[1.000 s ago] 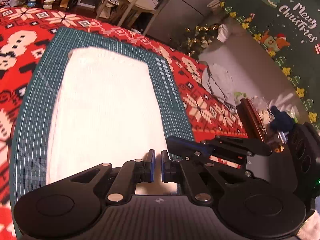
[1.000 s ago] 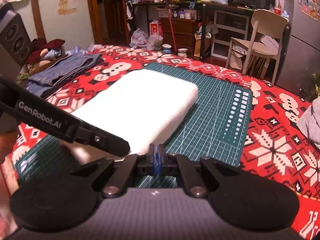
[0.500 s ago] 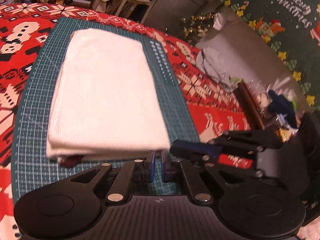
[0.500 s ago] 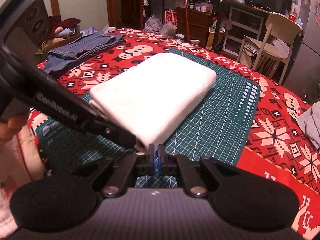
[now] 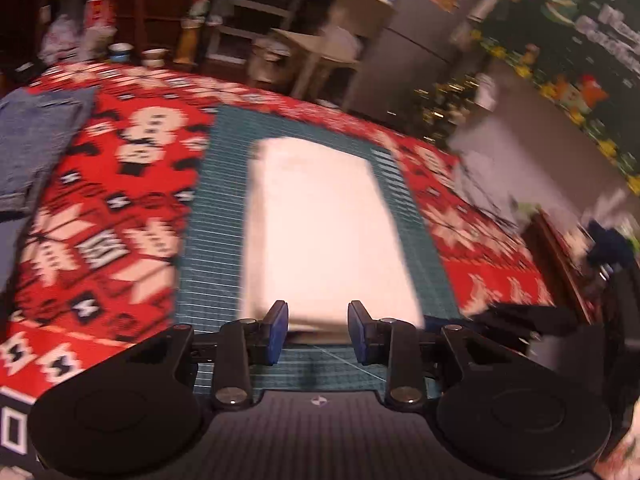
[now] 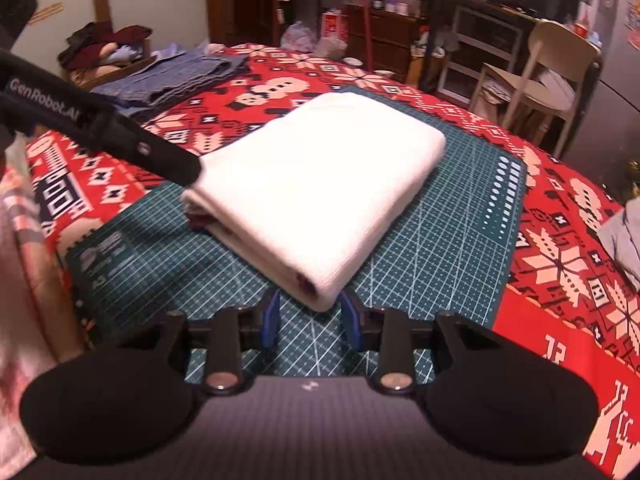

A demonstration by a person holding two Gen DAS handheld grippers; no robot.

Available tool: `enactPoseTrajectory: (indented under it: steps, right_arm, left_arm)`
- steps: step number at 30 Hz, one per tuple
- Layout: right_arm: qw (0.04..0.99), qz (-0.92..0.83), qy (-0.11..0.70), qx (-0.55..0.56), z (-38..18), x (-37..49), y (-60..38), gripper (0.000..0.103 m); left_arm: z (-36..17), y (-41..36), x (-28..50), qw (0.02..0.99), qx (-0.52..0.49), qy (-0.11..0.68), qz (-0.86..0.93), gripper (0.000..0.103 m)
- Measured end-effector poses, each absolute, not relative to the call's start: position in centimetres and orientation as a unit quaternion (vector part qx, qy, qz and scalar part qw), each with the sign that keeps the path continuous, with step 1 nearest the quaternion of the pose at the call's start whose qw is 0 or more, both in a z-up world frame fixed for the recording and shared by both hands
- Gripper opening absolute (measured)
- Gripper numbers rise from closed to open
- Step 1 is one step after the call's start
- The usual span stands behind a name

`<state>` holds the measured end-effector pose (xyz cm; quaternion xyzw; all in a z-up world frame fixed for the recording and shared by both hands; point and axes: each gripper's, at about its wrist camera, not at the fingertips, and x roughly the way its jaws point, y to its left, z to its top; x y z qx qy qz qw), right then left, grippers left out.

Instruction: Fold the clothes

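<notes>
A folded white garment lies on the green cutting mat; a dark red layer peeks out at its near edge. My left gripper is opening just in front of the garment's near edge, its blue pads clear of the cloth. My right gripper is opening too, with the garment's near corner showing between its fingertips and neither pad pressing on it. In the right wrist view, a black finger of the left gripper reaches to the garment's left corner.
A red cloth with snowmen and snowflakes covers the table. Folded jeans lie at the far left. A grey garment sits at the right edge, and a chair stands behind the table.
Both grippers went from shut to jaws apart and drew back off the garment's near edge. The left view swung left, bringing the jeans into sight.
</notes>
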<state>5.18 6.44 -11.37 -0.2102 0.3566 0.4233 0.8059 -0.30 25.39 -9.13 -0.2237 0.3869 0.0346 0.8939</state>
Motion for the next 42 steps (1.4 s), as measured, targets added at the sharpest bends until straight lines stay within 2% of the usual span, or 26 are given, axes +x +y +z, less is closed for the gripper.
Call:
enactPoseTrajectory:
  steps: [4, 9, 22, 29, 32, 33, 36, 42]
  right_arm:
    - [0.819, 0.398, 0.370, -0.186, -11.6, 5.9, 6.4, 0.035]
    - [0.821, 0.386, 0.385, -0.173, -11.6, 6.6, 6.8, 0.031]
    - [0.861, 0.292, 0.395, -0.132, -11.6, 11.4, 3.5, 0.029]
    - [0.866, 0.280, 0.401, -0.101, -11.8, 13.7, 1.9, 0.029]
    - [0.865, 0.295, 0.388, -0.118, -10.7, 12.5, 1.8, 0.030]
    - [0.864, 0.303, 0.386, -0.116, -10.4, 11.9, 1.9, 0.030]
    - [0.854, 0.339, 0.379, -0.107, -9.5, 10.2, 2.3, 0.030]
    - [0.811, 0.423, 0.384, -0.126, -9.9, 7.3, 5.8, 0.030]
  left_arm:
    - [-9.5, 26.0, 0.1, 0.891, -0.217, 0.391, 0.075, 0.032]
    - [-9.9, 25.7, 0.4, 0.888, -0.209, 0.401, 0.079, 0.040]
    - [-10.4, 24.3, 0.9, 0.889, -0.191, 0.414, 0.047, 0.041]
    - [-11.8, 25.0, 1.8, 0.869, -0.262, 0.420, 0.011, 0.040]
    - [-12.2, 25.0, 2.3, 0.864, -0.287, 0.414, -0.002, 0.034]
    - [-12.3, 24.9, 2.5, 0.864, -0.288, 0.414, -0.004, 0.026]
    - [-12.6, 24.4, 2.7, 0.863, -0.278, 0.423, -0.005, 0.013]
    - [-13.5, 24.8, 2.9, 0.854, -0.288, 0.433, 0.004, 0.010]
